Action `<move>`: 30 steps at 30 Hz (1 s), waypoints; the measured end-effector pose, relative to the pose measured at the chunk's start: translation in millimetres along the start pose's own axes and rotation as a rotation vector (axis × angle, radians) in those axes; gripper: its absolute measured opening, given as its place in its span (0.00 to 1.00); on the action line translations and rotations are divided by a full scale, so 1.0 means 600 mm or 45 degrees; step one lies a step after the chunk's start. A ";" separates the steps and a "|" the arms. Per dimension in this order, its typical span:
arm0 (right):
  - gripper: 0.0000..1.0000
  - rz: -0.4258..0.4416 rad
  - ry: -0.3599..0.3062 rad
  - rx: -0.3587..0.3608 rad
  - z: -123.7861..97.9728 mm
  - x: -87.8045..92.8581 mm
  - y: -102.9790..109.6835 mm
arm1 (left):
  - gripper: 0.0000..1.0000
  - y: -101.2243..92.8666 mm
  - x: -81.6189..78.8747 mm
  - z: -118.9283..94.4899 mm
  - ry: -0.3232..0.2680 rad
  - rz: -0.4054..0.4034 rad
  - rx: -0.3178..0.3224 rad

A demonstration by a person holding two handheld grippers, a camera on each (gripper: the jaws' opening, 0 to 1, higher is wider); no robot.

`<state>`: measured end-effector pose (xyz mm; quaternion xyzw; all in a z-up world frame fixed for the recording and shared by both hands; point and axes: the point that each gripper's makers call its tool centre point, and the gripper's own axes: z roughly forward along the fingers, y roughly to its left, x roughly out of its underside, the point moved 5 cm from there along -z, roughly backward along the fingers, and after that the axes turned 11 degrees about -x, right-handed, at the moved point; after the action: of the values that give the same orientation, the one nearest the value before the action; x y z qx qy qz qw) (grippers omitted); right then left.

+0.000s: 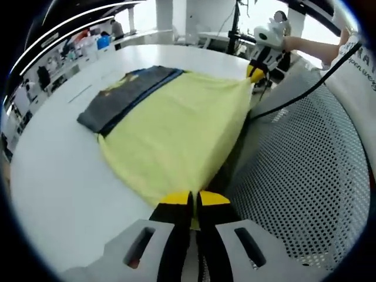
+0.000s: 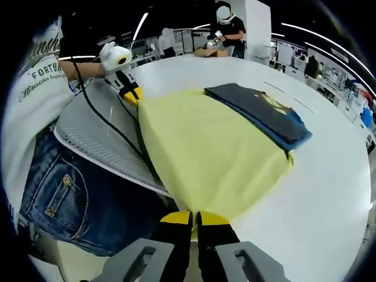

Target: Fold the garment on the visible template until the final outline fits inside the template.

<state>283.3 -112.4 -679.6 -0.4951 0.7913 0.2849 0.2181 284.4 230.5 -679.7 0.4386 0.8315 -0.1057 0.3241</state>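
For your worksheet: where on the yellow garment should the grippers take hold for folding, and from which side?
Grip the yellow garment at its two near-edge corners, coming from the person's side. That edge hangs free over the table rim; the left gripper and right gripper already pinch there.

yellow garment (image 1: 176,135) edge hidden in closed jaws, distant shelves (image 1: 82,47) blurred

Both feeds look pretty bright on my end, lit from ceiling strip lights (image 2: 141,24) that show as thin white streaks. The white counter (image 1: 64,176) runs near blown out in the left gripper view, and the windows at the back (image 1: 194,14) clip to pure white. Shadows are soft. Heavy fisheye bend at the edges, straight lines curve, and far background detail goes mushy.
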 end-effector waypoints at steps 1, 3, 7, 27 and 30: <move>0.00 -0.001 0.000 -0.003 -0.001 -0.002 0.002 | 0.01 0.000 -0.002 -0.004 0.001 0.000 -0.001; 0.00 -0.008 -0.001 -0.016 -0.004 -0.006 0.006 | 0.01 0.001 -0.004 -0.008 0.000 -0.002 0.000; 0.00 -0.020 -0.003 -0.030 -0.010 -0.013 0.011 | 0.01 0.000 -0.004 -0.013 0.011 0.000 0.011; 0.00 -0.137 -0.050 0.061 -0.056 -0.080 -0.023 | 0.01 0.046 -0.063 -0.039 -0.005 0.108 0.036; 0.00 -0.149 -0.062 0.080 -0.061 -0.088 -0.032 | 0.01 0.055 -0.072 -0.038 -0.010 0.124 0.027</move>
<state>320.4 -108.6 -623.6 -0.5264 0.7639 0.2588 0.2691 318.2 232.1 -631.5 0.4817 0.8067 -0.1003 0.3273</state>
